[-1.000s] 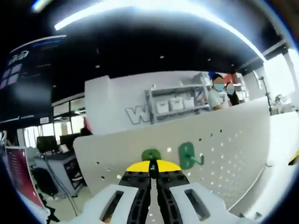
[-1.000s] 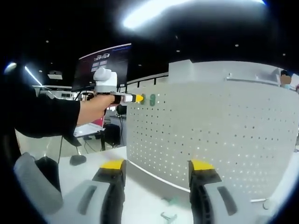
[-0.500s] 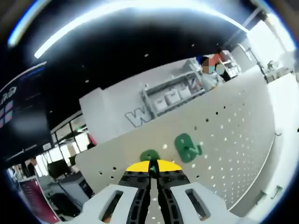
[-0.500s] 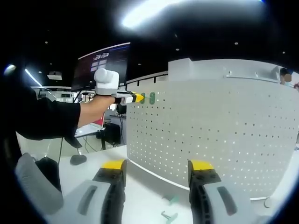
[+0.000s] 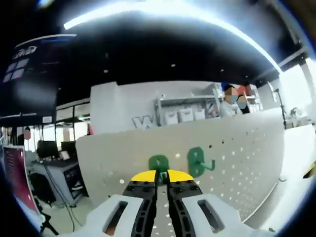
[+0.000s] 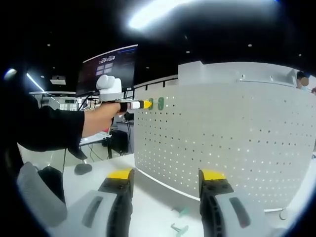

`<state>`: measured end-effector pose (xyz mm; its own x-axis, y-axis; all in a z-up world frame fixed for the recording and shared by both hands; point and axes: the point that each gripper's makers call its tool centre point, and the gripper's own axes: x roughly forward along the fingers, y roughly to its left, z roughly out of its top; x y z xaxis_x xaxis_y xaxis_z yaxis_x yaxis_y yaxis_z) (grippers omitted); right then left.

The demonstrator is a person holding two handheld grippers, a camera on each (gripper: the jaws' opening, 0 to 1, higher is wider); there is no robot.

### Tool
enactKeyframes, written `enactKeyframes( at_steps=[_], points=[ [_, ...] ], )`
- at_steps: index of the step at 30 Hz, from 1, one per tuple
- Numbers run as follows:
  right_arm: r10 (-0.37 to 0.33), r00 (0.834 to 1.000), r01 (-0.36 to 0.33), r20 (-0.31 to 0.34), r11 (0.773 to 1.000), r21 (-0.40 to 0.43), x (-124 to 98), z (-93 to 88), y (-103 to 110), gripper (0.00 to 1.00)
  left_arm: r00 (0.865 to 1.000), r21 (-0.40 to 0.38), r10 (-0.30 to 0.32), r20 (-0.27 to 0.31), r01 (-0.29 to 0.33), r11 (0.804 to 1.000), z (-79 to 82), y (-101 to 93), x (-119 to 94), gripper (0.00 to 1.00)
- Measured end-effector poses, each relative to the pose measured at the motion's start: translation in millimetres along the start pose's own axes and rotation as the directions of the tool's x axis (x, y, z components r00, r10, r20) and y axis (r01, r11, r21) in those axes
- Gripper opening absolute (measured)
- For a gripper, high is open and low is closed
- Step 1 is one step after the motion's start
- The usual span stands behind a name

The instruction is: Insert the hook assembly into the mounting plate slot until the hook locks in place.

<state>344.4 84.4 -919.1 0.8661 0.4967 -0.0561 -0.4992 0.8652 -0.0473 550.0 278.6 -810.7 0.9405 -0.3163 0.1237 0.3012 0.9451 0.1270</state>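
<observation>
Left gripper view: your left gripper point(image 5: 162, 176) rises from 6 o'clock with its yellow-tipped jaws pressed nearly together; just past the tips sits a small green plastic hook assembly point(image 5: 159, 163), which you appear to pinch by its lower edge, though the contact itself is hidden.
Mounting plate: the white perforated metal mounting plate point(image 5: 247, 148) stands upright and runs from centre toward 3 o'clock; the held hook lies against its upper part, near the top edge.
Neighbour hook: a second green plastic hook with a forward-pointing prong point(image 5: 198, 161) is on the plate just at 3 o'clock of the held one, apart from it.
Right gripper view: your right gripper point(image 6: 165, 190) hangs low at 6 o'clock with jaws spread wide and nothing between them; the plate point(image 6: 237, 143) fills the 3 o'clock side.
Far hand: at 10 o'clock your sleeved hand point(image 6: 101, 116) presses the left gripper point(image 6: 146, 104) toward the plate's top corner, beside the green hooks point(image 6: 161, 103).
Spare parts: small green pieces point(image 6: 178, 229) lie on the white tabletop point(image 6: 143, 197) between the right jaws.
Handling: judge the hook light, stiff and smooth, likely to twist in a narrow pinch; grip its flat backing, not the prong, and push squarely into the slot.
Progress: whether it has locked cannot be told.
</observation>
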Motion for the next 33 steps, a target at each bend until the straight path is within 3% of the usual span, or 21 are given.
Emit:
enactKeyframes(
  at_steps=[11, 33],
  points=[
    [0.0, 1.0, 0.0, 0.011, 1.0, -0.002, -1, 3.9, 0, 0.51, 0.999, -0.027, 0.001, -0.048, -0.002, 1.0, -18.5, -5.0, -14, 0.22],
    [0.021, 1.0, -0.02, 0.015, 0.999, -0.027, -1, 6.3, 8, 0.51, 0.999, -0.048, -0.043, -0.007, 0.042, 0.998, 4.4, -29.7, -65, 0.51]
  ],
)
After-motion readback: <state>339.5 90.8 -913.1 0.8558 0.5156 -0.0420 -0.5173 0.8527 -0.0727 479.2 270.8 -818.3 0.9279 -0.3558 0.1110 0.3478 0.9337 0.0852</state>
